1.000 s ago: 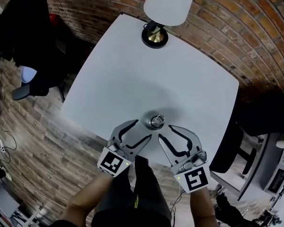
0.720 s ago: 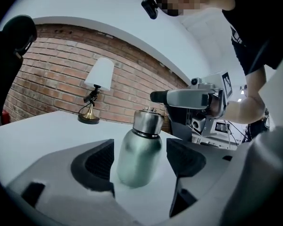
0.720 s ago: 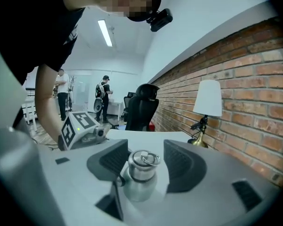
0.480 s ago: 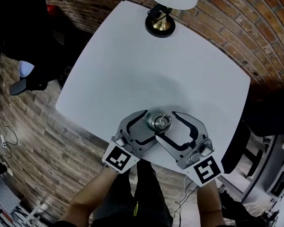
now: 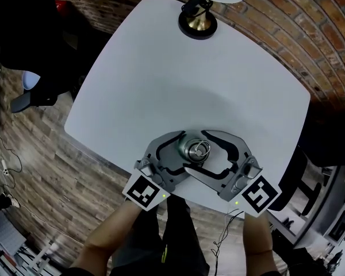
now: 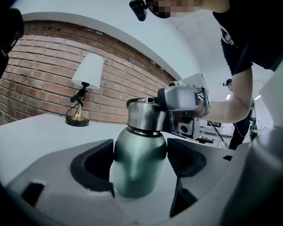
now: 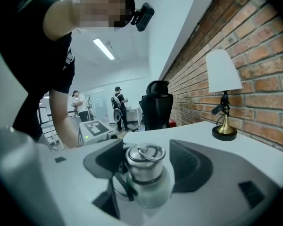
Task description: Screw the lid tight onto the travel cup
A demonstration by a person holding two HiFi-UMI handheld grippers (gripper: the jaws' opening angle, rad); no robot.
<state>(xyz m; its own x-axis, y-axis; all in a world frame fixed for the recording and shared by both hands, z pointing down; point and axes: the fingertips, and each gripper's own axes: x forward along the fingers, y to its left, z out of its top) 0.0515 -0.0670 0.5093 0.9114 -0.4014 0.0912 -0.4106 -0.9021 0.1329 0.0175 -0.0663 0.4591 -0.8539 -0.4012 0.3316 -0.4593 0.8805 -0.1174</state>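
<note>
Travel cup [image 6: 137, 168] w/ steel lid [image 7: 144, 163] is standing upright on the white table [image 5: 161, 68], near its front edge, btwn both grippers. L gripper [image 6: 140, 149] is pointing level; its jaws, just been opening, are released and straddling the green body, pads just beside it. R gripper [image 7: 146, 157] is tilting slightly down from the other side; its jaws, also just been opening, are spread round the lid, not pinching it. Lamp [image 5: 198, 22] is sitting at the far edge.
</note>
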